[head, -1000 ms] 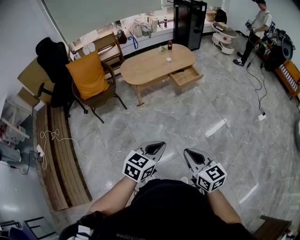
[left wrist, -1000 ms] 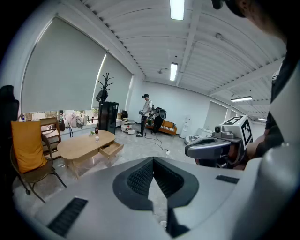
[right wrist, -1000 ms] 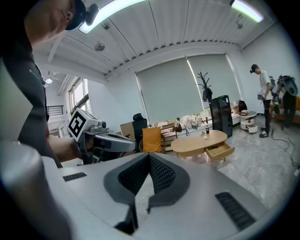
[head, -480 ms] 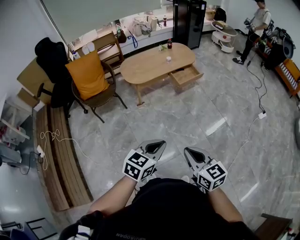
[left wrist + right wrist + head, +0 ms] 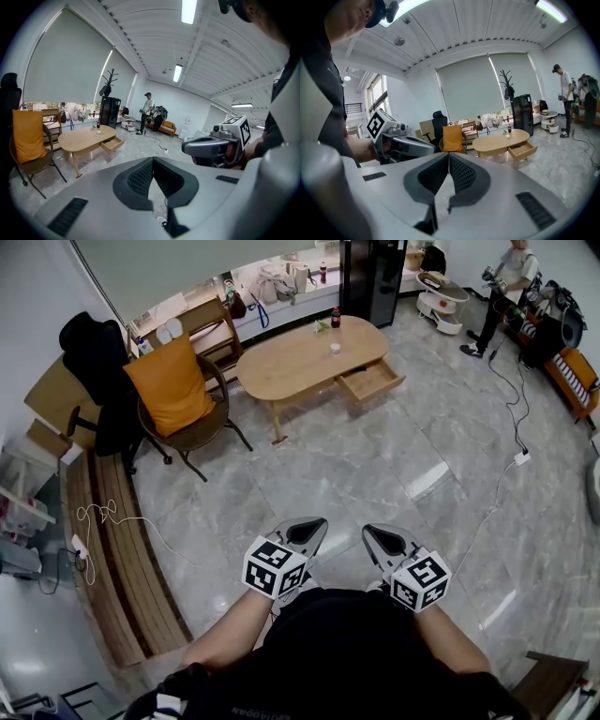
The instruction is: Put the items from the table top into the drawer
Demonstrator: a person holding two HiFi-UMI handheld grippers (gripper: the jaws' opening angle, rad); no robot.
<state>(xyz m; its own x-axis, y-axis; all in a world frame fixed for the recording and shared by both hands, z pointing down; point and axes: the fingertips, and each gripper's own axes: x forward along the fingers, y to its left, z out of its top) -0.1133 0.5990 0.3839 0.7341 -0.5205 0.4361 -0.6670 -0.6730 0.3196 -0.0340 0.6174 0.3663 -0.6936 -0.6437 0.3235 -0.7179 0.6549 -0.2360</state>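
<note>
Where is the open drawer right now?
In the head view the open drawer sticks out of the oval wooden table, near its right end, at upper middle. An armchair with an orange cushion stands left of the table.

An oval table (image 5: 286,367) of pale wood stands on slim legs at the far side of the room. Its single drawer (image 5: 373,382), set in the near long side toward the right end, is pulled well out, showing its wooden inside. Three small things sit on the top, all toward that same end. A dark bottle (image 5: 335,319) with a red label stands upright near the far edge. A green item (image 5: 322,325), too small to identify, lies just beside it. A small white cup (image 5: 335,349) stands apart from both, nearer the drawer.
</note>
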